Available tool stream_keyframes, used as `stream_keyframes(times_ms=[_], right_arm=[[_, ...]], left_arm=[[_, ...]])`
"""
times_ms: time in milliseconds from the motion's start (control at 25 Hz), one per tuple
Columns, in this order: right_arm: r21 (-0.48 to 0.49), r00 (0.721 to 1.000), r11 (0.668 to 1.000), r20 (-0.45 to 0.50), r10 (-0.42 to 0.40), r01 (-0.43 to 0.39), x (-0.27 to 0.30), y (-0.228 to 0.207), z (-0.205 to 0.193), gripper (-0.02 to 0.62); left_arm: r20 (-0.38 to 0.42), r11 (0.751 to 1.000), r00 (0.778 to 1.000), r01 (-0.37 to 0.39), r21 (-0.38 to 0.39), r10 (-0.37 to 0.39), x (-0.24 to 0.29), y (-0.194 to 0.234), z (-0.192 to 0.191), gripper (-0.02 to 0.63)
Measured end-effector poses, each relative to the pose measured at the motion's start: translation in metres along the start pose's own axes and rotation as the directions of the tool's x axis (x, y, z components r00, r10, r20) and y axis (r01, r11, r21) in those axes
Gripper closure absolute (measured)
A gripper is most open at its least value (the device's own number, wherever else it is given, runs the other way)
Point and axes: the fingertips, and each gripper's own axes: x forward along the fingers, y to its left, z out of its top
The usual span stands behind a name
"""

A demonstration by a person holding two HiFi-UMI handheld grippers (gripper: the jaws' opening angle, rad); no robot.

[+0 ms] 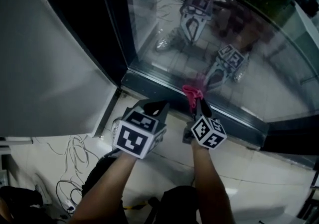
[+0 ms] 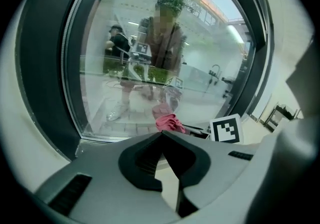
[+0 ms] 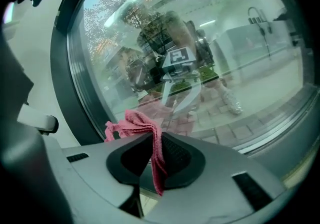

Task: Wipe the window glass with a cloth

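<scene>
A pink cloth [image 3: 142, 125] is clamped in the right gripper [image 3: 156, 160], low against the window glass [image 1: 224, 43], above the dark sill [image 1: 159, 88]. The left gripper [image 2: 162, 140] is closed on itself, just left. White cables [image 1: 75, 150] are strewn on the near floor.

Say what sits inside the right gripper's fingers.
A crumpled pink cloth is pinched in the right gripper, bunching above the fingers and hanging below. The part clamped between them is covered.
</scene>
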Motion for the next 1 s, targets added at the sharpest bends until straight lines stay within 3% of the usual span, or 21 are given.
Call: stream_keyframes(times_ms=[240,560,1000], right_arm=[[0.014,0.999,0.999,0.01,-0.044,0.044,-0.024,-0.044,0.012,0.541],[0.06,0.992,0.991,0.041,-0.123,0.121,-0.065,-0.11,0.024,0.541],[0.125,0.96,0.96,0.096,-0.263,0.25,-0.128,-0.205,0.046,0.541]], left_arm=[[-0.024,0.999,0.999,0.035,0.036,-0.034,0.028,-0.031,-0.002,0.603],[-0.071,0.984,0.988,0.145,0.106,-0.138,0.064,-0.098,-0.007,0.603],[-0.112,0.949,0.953,0.295,0.111,-0.283,0.109,-0.182,-0.024,0.603]])
